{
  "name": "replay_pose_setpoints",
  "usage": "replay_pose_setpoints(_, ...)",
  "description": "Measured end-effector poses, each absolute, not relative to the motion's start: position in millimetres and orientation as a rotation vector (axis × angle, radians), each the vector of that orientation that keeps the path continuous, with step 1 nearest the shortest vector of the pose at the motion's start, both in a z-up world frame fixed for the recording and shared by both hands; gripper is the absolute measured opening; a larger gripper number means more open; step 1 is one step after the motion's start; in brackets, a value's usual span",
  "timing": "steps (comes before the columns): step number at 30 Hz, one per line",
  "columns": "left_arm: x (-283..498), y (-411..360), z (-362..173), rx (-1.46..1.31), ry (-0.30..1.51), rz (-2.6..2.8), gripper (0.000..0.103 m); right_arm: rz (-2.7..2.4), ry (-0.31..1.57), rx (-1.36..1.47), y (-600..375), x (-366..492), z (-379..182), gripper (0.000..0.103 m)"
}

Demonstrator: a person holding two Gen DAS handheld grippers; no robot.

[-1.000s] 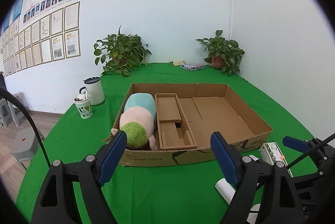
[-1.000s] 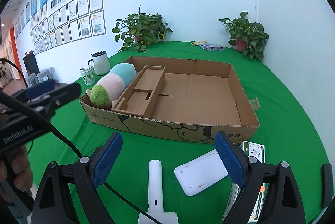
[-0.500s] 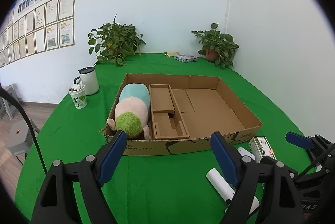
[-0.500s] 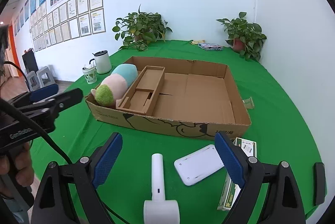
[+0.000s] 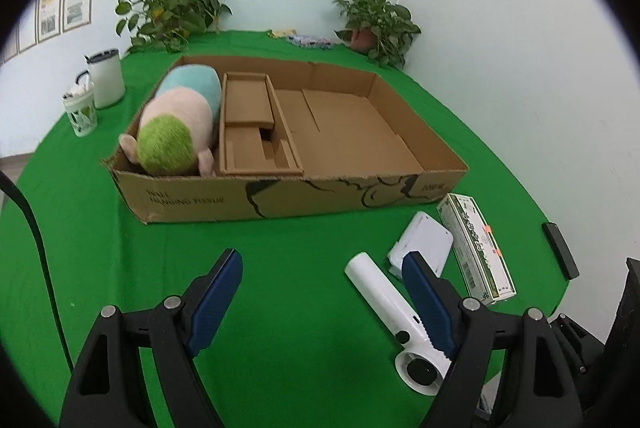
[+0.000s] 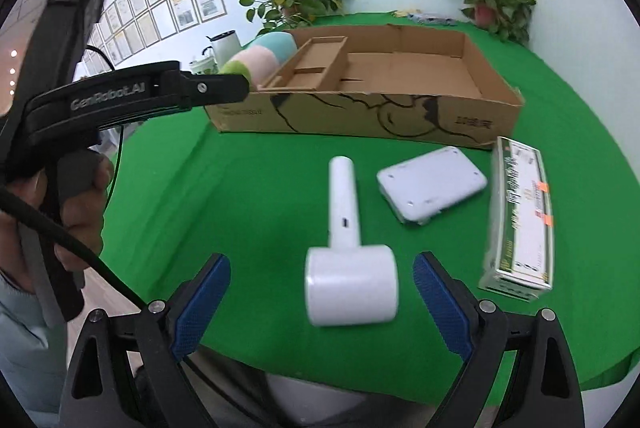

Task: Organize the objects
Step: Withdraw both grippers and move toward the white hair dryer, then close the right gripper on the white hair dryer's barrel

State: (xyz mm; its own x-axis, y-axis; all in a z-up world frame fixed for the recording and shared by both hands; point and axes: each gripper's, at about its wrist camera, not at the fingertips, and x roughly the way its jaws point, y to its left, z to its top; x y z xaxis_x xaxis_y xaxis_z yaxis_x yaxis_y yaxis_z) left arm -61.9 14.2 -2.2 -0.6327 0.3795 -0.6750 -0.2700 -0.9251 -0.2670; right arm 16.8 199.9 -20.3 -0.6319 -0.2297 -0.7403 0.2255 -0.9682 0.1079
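A shallow cardboard box [image 5: 192,204] [image 6: 360,114] sits on the green table, holding a pastel plush toy [image 5: 176,124] [image 6: 260,58] at its left end and a cardboard insert [image 5: 252,120]. In front of it lie a white hammer-shaped handheld device [image 6: 346,244] [image 5: 390,302], a white flat rectangular device [image 6: 432,188] [image 5: 424,244] and a long green-and-white carton [image 6: 520,212] [image 5: 476,248]. My left gripper [image 5: 322,294] is open above the table, left of the white handheld device. My right gripper [image 6: 322,302] is open, its fingers either side of that device's head.
A white kettle [image 5: 105,78] and a patterned cup [image 5: 80,112] stand left of the box. Two potted plants [image 5: 172,8] [image 5: 376,22] stand by the back wall. A black bar [image 5: 559,250] lies near the table's right edge. The left gripper's body [image 6: 132,100] crosses the right wrist view.
Both grippers have pulled back from the box and tilted down toward the near table. The white handheld device now sits between my right fingers. Both stay open.
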Motion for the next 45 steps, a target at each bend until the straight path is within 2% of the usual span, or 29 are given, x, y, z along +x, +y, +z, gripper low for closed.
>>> replay_pose_setpoints(7,-81.5,40.1,-48.1,-1.269,-0.299,2.340,0.081,-2.678,0.211,1.211,193.9,29.1,-44.1,0.092)
replay_pose_setpoints(11,-90.2,50.0,-66.7,-1.326,-0.327,2.268,0.081,-2.675,0.146,1.260,200.9,20.3,-56.1,0.083)
replay_pose_setpoints(13,-93.6,52.9,-71.8,-1.342,-0.348,2.236,0.081,-2.660,0.118,1.299,203.3,14.6,-61.9,0.068)
replay_pose_setpoints(16,-97.3,55.4,-77.5,-1.356,-0.373,2.194,0.077,-2.623,0.097,1.346,203.4,5.1,-73.0,0.053)
replay_pose_setpoints(20,-104.4,56.4,-81.7,-1.383,-0.390,2.162,0.075,-2.614,0.080,1.347,200.9,-9.0,-78.5,0.053)
replay_pose_setpoints(23,-104.8,52.9,-80.6,-1.382,-0.403,2.150,0.070,-2.589,0.033,1.352,198.4,-19.7,-77.3,0.053)
replay_pose_setpoints(26,-104.6,48.4,-80.4,-1.383,-0.410,2.143,0.070,-2.554,0.003,1.299,192.4,-19.4,-69.8,0.060)
replay_pose_setpoints(28,-105.6,48.8,-82.4,-1.398,-0.412,2.128,0.070,-2.548,0.008,1.230,189.5,-14.7,-64.8,0.086)
replay_pose_setpoints(30,-105.4,52.6,-84.7,-1.414,-0.409,2.095,0.070,-2.558,0.012,1.190,187.4,-8.3,-62.2,0.093)
replay_pose_setpoints(37,-110.7,59.1,-91.3,-1.430,-0.470,2.022,0.068,-2.581,0.049,1.258,183.9,-16.9,-71.3,0.093)
replay_pose_setpoints(42,-113.1,51.8,-95.1,-1.440,-0.509,2.013,0.057,-2.578,0.045,1.249,182.8,-22.5,-71.1,0.090)
replay_pose_setpoints(45,-113.2,48.4,-96.0,-1.445,-0.507,2.015,0.053,-2.564,0.070,1.241,178.2,-23.0,-71.6,0.083)
